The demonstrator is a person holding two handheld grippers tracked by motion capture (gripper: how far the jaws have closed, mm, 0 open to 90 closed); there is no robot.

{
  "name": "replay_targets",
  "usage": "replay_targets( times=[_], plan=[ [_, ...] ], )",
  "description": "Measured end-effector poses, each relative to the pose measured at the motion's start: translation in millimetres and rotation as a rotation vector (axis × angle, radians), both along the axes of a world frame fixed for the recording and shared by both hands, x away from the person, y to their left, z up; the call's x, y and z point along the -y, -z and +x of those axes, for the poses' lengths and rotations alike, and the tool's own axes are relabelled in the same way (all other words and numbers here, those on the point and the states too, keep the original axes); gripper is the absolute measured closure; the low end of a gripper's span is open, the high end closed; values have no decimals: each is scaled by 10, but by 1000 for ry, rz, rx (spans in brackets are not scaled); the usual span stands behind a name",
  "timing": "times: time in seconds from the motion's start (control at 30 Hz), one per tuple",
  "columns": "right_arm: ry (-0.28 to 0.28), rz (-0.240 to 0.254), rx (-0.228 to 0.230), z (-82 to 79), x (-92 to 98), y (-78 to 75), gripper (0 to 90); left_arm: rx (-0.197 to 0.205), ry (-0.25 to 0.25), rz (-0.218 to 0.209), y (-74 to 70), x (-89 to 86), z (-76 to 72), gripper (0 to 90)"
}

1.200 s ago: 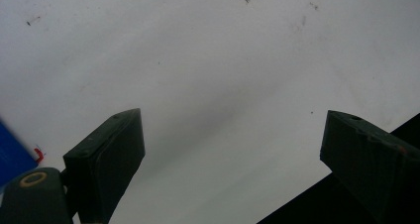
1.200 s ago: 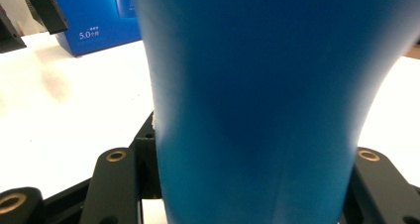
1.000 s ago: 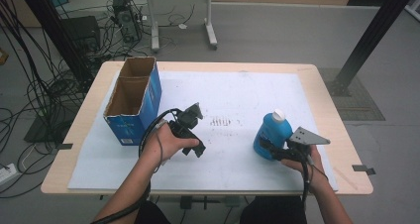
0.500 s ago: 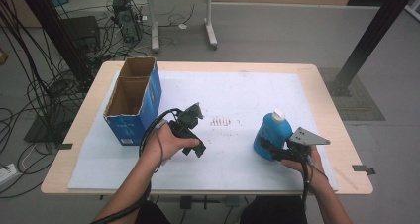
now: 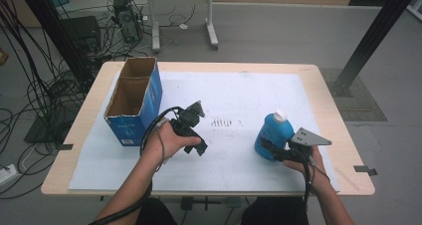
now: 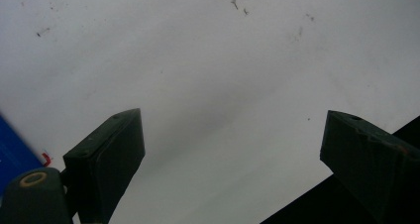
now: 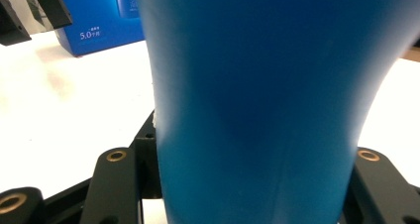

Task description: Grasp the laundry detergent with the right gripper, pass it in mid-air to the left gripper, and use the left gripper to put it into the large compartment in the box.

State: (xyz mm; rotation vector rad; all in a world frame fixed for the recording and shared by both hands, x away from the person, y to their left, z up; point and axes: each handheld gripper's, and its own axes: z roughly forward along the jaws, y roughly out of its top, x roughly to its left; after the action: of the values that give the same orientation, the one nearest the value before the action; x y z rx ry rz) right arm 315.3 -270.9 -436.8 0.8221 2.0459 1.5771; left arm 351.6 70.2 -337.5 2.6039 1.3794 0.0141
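A blue bottle (image 5: pixel 272 133) with a white cap (image 5: pixel 280 116) stands upright at the right of the white sheet. My right gripper (image 5: pixel 267 149) is shut on its lower body from the near side. In the right gripper view the bottle (image 7: pixel 262 95) sits between both jaws at close range. Near the middle of the sheet my left gripper (image 5: pixel 195 110) is held in a hand, pointing away and to the right. In the left gripper view its fingers (image 6: pixel 111 152) stand wide apart, open, with bare white sheet between them.
An open blue cardboard box (image 5: pixel 130 101) stands at the table's left, just left of my left gripper, and also appears as the blue box (image 7: pixel 99 16) in the right gripper view. Small dark marks (image 5: pixel 222 121) dot the white sheet (image 5: pixel 239 93). Cables and a black post surround the table.
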Motion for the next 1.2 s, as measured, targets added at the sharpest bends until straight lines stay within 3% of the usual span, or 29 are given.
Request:
replay_targets(
  times=[1.2],
  plan=[
    [-2,-2,8,-2,-1,3,430,-3,9,0,15,36,17,104]
  ],
)
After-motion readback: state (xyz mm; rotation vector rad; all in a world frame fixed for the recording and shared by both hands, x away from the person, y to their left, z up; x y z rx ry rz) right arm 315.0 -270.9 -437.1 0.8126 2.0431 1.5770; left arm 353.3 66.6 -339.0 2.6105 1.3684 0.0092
